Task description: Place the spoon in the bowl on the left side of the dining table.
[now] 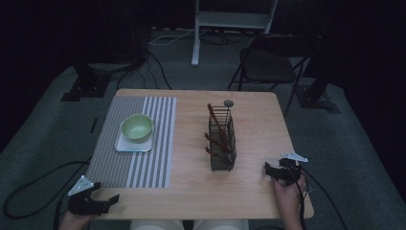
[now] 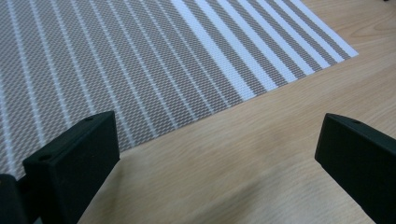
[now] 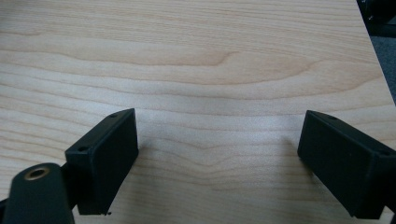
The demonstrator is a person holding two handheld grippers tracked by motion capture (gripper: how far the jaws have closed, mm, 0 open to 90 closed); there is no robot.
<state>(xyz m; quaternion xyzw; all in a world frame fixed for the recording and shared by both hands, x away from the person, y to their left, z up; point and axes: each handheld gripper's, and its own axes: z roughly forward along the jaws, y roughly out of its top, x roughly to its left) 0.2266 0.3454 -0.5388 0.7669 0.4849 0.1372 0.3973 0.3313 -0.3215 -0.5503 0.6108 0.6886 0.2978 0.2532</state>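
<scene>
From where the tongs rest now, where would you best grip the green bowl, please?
Probably its near rim, from above: the green bowl sits upright and open on a small tray, so one jaw can go inside and one outside. The left tongs are open and on its side.

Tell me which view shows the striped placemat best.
The high view: the whole placemat shows, with tray and green bowl on it. The left gripper view has just its near corner; the right gripper view shows bare table.

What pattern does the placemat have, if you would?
Grey-and-white stripes on the placemat, best in the left gripper view.
</scene>
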